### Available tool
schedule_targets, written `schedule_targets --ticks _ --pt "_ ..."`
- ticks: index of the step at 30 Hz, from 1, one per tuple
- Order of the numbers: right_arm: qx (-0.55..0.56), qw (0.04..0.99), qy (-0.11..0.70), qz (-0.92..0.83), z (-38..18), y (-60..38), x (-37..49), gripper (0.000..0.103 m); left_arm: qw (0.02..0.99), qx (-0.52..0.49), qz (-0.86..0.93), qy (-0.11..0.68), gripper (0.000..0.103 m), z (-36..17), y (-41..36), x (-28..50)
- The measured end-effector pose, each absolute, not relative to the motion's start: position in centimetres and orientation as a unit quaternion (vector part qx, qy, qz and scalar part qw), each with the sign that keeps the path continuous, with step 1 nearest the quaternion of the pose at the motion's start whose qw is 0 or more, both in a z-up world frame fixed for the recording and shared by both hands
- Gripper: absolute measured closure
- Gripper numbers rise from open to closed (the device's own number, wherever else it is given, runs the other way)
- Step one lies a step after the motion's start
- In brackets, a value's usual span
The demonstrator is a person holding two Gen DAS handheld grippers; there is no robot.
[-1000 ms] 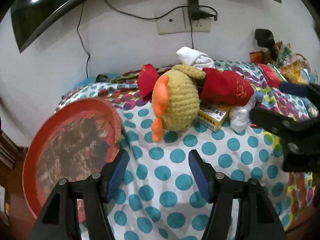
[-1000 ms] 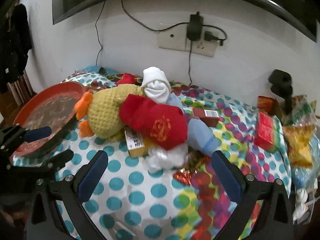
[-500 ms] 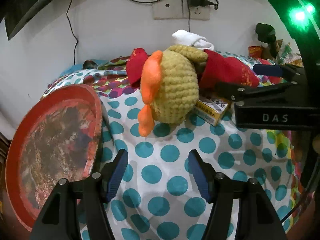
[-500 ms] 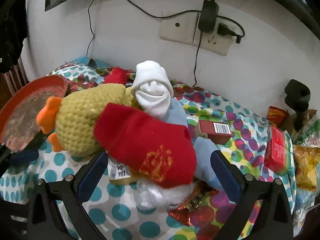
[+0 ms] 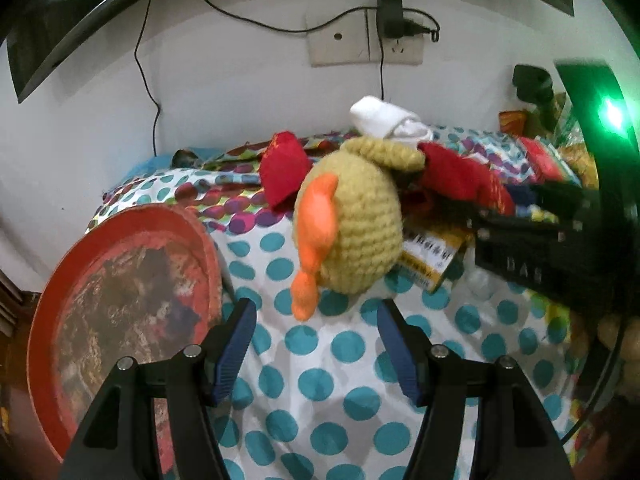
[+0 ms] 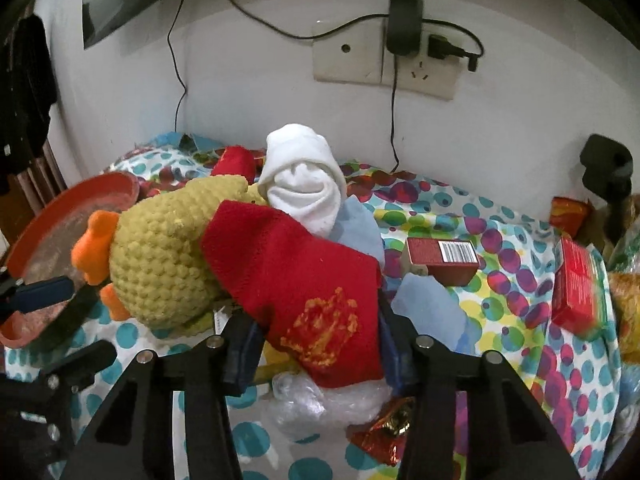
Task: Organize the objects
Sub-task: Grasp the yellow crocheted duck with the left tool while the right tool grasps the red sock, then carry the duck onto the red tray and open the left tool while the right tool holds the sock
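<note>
A pile lies on the polka-dot tablecloth (image 5: 352,348): a yellow crochet toy (image 5: 356,224) (image 6: 160,264) with orange parts, a red cloth with a gold emblem (image 6: 304,280) (image 5: 460,180) draped over it, and a white rolled sock (image 6: 304,192) behind. My right gripper (image 6: 320,344) is closing its jaws, with the near end of the red cloth between them and both pads against it. My left gripper (image 5: 316,352) is open and holds nothing. It hovers over the cloth just short of the toy's orange foot.
A worn red round tray (image 5: 60,320) sits at the left edge. A yellow box (image 5: 428,256) and clear plastic (image 6: 320,400) lie under the pile. A red barcoded box (image 6: 444,260), a red packet (image 6: 576,288) and snack bags stand to the right. Wall sockets with cables are behind.
My right gripper came forward to the pile and its wide-open jaws closed in around the red cloth. My left gripper drew a little closer to the crochet toy, still open.
</note>
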State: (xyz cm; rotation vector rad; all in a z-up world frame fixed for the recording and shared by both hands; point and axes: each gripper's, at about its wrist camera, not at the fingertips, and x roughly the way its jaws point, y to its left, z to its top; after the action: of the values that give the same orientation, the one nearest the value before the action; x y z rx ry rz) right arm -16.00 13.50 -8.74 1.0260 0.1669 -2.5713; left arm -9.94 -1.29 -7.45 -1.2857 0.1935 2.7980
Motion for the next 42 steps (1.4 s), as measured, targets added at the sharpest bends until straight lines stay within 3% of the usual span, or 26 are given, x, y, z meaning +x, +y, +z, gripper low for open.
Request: schedule_targets --ticks 8,22,33,42 --pt "0.347 0.177 0.015 -0.921 -9.0 16.1 -13.6 0.058 0.060 -0.405 0.907 0.097 0.038 -5.6 0.1 -11.4" --pt "0.335 0.180 0.015 -0.925 -9.6 16.7 -13.1 0.058 0.084 -0.412 0.894 0.154 0.038 -6.6 2.4 -17.5" --pt "0.343 0.184 0.006 -0.921 -9.9 16.7 -13.4 0.058 0.046 -0.428 0.883 0.184 0.028 -10.2 3.7 -20.6" --pt "0.346 0.188 0.000 -0.919 -10.1 16.7 -13.5 0.057 0.043 -0.447 0.887 0.110 0.029 -10.8 0.9 -21.3"
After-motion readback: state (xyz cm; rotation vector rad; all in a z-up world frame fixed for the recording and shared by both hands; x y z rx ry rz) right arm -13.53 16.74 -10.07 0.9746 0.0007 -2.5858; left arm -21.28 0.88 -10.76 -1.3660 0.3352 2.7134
